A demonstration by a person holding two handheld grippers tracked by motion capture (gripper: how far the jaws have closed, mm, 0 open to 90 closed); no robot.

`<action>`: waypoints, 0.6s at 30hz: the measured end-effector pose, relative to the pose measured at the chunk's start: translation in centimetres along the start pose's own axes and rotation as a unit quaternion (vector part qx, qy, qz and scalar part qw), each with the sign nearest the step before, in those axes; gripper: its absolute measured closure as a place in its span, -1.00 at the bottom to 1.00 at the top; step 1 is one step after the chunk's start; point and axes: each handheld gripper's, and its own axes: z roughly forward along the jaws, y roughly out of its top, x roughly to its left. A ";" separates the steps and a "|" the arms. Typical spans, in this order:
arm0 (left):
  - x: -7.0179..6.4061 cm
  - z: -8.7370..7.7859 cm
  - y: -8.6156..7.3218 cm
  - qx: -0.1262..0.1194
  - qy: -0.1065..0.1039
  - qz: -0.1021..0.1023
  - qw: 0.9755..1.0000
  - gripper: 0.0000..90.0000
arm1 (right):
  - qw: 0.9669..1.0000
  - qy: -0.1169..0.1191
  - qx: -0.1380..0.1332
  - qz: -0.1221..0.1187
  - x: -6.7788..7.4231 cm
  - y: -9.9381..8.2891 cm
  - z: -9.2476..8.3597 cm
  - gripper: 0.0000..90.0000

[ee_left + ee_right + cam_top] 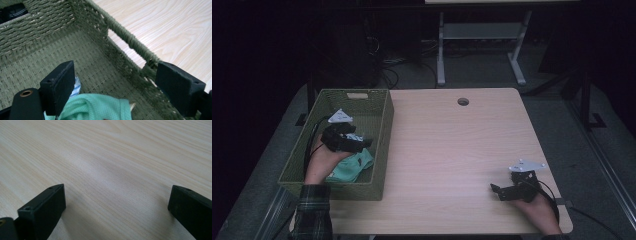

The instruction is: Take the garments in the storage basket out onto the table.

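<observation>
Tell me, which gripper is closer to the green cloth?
Left. The left gripper hangs open right above the green cloth inside the basket. The right gripper is far across the table, open too.

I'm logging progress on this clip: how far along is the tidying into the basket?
Done, by the look of it: the mint-green cloth already lies inside the woven basket. In hand: nothing. The left gripper is open above the cloth in the basket, jaws wide apart and not clamping it. The right gripper is open over bare table. Left: probably just pulling the left gripper out.
</observation>
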 end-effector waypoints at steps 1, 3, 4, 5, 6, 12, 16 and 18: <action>0.0 0.1 -0.1 0.003 0.002 0.000 1.000 -0.66 | 1.000 0.000 0.000 0.000 0.0 0.0 0.0 -0.98; 0.1 0.2 -0.2 0.005 0.002 0.001 1.000 -0.66 | 1.000 0.000 0.000 0.000 0.0 0.0 0.0 -0.98; 0.2 0.3 -0.3 0.006 0.002 -0.001 1.000 -0.66 | 1.000 0.000 0.000 0.000 0.0 0.0 0.0 -0.98; 0.2 0.3 -0.3 0.006 0.002 -0.001 1.000 -0.66 | 1.000 0.000 0.000 0.000 0.0 0.0 0.0 -0.98; 0.3 0.3 -0.3 0.007 0.003 -0.002 1.000 -0.66 | 1.000 0.000 0.000 0.000 0.0 0.0 0.0 -0.98; 0.6 0.7 -0.9 0.021 0.013 -0.004 1.000 -0.66 | 1.000 0.000 0.000 0.000 0.0 0.0 0.0 -0.98; 0.9 1.0 -1.2 0.034 0.019 -0.003 0.999 -0.66 | 1.000 0.000 0.000 -0.001 0.0 0.0 0.0 -0.98; 1.0 1.1 -1.3 0.039 0.022 -0.003 0.999 -0.66 | 1.000 0.000 0.000 0.000 0.0 0.0 0.0 -0.98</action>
